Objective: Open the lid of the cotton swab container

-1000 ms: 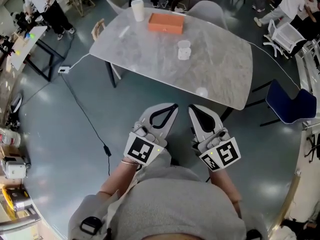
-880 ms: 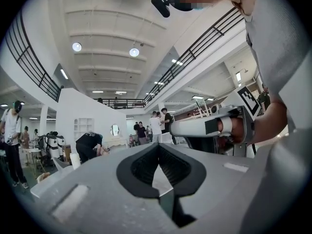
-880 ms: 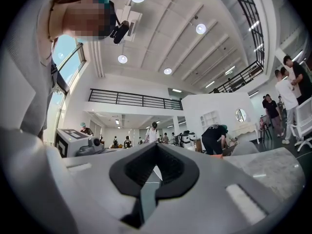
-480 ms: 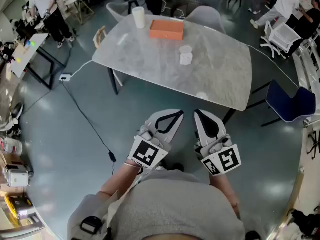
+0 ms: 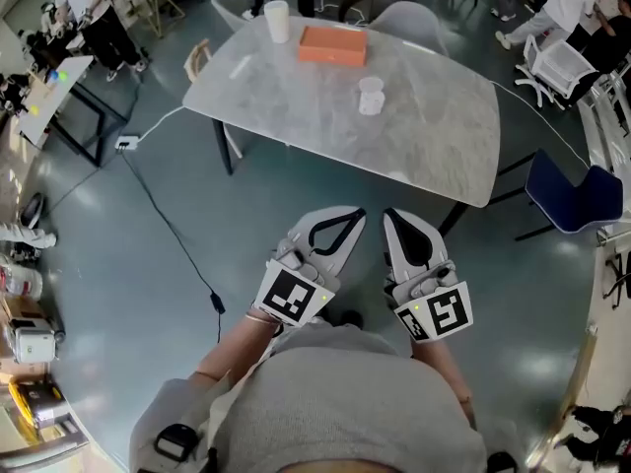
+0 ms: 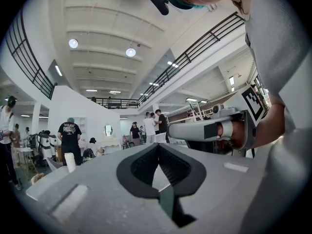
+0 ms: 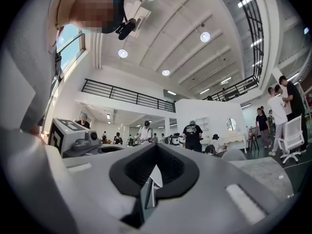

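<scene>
Left gripper (image 5: 347,227) closed with nothing inside, right gripper (image 5: 396,228) closed too, cotton swab container (image 5: 371,96) far off on the table (image 5: 296,97)

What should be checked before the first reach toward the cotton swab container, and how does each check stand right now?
1. Cotton swab container in sight, upright on the table: ok.
2. Lid closed: cannot tell, too small in the head view.
3. Left gripper free: ok, jaws together, nothing between them.
4. Right gripper free: ok, jaws together, nothing between them.
5. Grippers within reach of the container: not ok, both are held over the floor, short of the table's near edge.
6. Room around the container: ok, the orange box and white cylinder stand apart from it, farther back.
</scene>
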Motion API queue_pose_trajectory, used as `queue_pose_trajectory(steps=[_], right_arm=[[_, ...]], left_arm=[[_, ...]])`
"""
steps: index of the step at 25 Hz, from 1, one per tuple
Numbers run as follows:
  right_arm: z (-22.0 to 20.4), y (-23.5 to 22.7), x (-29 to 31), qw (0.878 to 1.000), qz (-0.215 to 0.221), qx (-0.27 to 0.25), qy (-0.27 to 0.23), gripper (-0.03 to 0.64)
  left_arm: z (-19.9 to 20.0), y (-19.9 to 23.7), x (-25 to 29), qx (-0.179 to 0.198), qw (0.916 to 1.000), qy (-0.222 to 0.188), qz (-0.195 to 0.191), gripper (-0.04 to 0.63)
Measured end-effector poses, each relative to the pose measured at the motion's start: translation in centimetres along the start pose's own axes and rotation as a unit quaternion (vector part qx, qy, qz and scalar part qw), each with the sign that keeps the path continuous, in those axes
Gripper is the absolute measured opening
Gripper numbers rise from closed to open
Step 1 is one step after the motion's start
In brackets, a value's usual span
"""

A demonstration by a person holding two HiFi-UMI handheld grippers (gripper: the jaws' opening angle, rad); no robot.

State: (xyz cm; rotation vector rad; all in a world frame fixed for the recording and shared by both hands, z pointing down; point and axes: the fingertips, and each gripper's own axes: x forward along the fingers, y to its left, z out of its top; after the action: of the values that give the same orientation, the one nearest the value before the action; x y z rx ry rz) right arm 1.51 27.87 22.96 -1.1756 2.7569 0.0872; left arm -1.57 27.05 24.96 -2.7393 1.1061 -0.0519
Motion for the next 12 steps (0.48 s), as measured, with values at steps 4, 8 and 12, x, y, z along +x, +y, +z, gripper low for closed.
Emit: queue_pose_trajectory(steps=[4, 8, 12], right_arm=[[-0.28, 0.14, -0.5, 1.0, -0.002, 0.009, 0.004, 0.002], [-0.36, 0.61, -0.37, 1.0, -0.003, 0.012, 0.007, 0.002], [-0.54, 0.86, -0.45, 1.0, -0.005, 0.016, 0.009, 0.002]], left_arm=[[-0.2, -0.48, -0.26, 0.001, 1.0, 0.005, 0.0, 0.0], [-0.18, -0.64, -0.64, 0.004, 1.0, 0.005, -0.003, -0.001], [-0.21, -0.73, -0.88, -0.002, 1.0, 0.004, 0.002, -0.002]])
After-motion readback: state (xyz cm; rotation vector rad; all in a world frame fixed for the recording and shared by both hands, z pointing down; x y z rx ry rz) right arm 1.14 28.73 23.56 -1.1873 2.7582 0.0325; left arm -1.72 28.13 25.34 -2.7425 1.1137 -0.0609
